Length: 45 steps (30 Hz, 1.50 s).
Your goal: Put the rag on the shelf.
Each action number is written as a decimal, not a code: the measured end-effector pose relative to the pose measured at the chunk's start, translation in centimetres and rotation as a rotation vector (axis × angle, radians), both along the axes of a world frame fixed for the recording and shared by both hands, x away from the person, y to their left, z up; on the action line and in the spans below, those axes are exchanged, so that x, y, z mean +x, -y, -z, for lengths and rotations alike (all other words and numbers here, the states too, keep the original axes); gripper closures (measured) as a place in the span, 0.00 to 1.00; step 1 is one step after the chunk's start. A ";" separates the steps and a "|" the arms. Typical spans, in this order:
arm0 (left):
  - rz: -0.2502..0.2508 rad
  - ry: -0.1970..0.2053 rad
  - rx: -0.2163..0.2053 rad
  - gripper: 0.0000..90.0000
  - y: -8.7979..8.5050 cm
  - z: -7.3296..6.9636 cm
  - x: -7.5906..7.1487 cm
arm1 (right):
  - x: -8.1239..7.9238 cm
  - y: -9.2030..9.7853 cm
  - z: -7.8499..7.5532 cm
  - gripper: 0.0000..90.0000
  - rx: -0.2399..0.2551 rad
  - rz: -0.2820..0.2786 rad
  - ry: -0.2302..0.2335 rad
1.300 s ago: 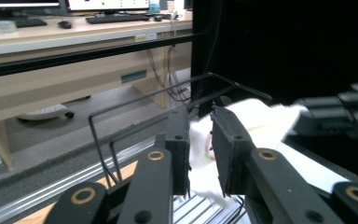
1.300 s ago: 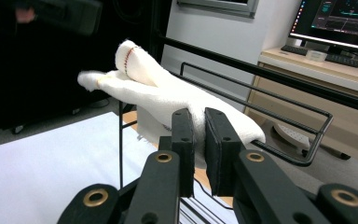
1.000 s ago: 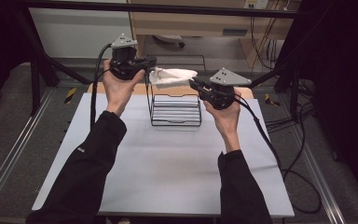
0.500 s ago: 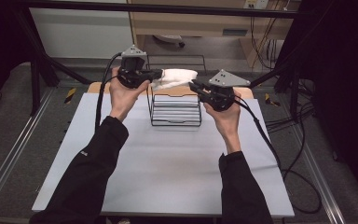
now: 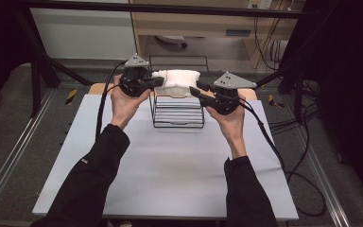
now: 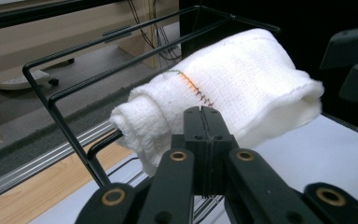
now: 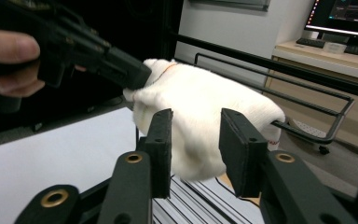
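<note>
On the pale tabletop (image 5: 170, 165) stands a black wire rack (image 5: 177, 111) near the far edge, and a folded white towel (image 5: 179, 80) sits draped over its top bars. The left hand-held gripper (image 5: 157, 81) is clenched on the towel's near-left edge, jaws pressed together on the cloth. The right hand-held gripper (image 5: 194, 89) is released, jaws spread just beside the towel's other end. Judging from this, the towel is being hung; next the right jaws likely need to close on that free end

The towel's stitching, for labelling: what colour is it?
White towel with a stitched line running green, orange, then dark; clearest in the left gripper view.
</note>
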<state>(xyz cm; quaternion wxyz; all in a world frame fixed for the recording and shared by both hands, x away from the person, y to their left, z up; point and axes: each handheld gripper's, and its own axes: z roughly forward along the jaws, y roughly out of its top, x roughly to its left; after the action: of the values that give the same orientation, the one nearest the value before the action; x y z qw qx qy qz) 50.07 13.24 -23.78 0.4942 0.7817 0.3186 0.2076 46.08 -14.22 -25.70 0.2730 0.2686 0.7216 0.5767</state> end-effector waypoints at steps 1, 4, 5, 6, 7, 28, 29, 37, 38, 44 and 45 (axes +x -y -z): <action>0.000 0.000 0.003 1.00 0.0 0.1 0.0 | 0.0 0.1 -0.1 0.73 0.002 0.004 0.000; -0.001 -0.001 0.005 1.00 0.1 0.6 0.1 | 0.4 -0.1 -0.1 0.85 0.010 0.003 -0.036; -0.003 0.000 0.013 1.00 0.2 0.7 0.1 | 0.5 -0.2 0.0 0.88 0.010 0.003 -0.046; -0.005 0.003 0.010 1.00 0.2 0.8 0.1 | 0.7 -0.4 0.1 0.92 0.006 0.007 -0.062; -0.006 0.006 0.011 1.00 0.2 0.9 0.1 | 0.9 -0.6 0.3 0.94 0.001 0.009 -0.074; -0.035 0.029 0.021 1.00 0.3 2.4 0.8 | 3.4 -2.2 2.0 0.97 -0.039 0.097 -0.098; -0.034 0.030 0.023 1.00 0.3 2.4 0.7 | 3.4 -2.1 2.0 0.97 -0.040 0.094 -0.100; -0.023 0.042 0.010 0.99 -0.6 1.7 -0.6 | 1.7 -1.2 0.9 0.89 -0.011 0.064 -0.079; -0.025 0.040 0.007 0.97 -0.8 1.7 -0.7 | 1.5 -1.0 0.8 0.87 -0.004 0.063 -0.082; -0.020 0.019 0.011 0.84 -2.1 1.6 -1.9 | 0.2 -0.1 0.4 0.71 0.006 0.049 -0.114; -0.017 0.022 0.014 0.81 -2.4 1.6 -2.1 | 0.0 0.1 0.5 0.65 0.012 0.058 -0.116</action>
<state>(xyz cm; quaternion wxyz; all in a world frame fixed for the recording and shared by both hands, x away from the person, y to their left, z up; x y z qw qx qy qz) 47.97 15.61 -25.43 0.4905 0.7801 0.3184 0.2227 46.07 -14.31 -26.20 0.2459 0.3240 0.7246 0.5564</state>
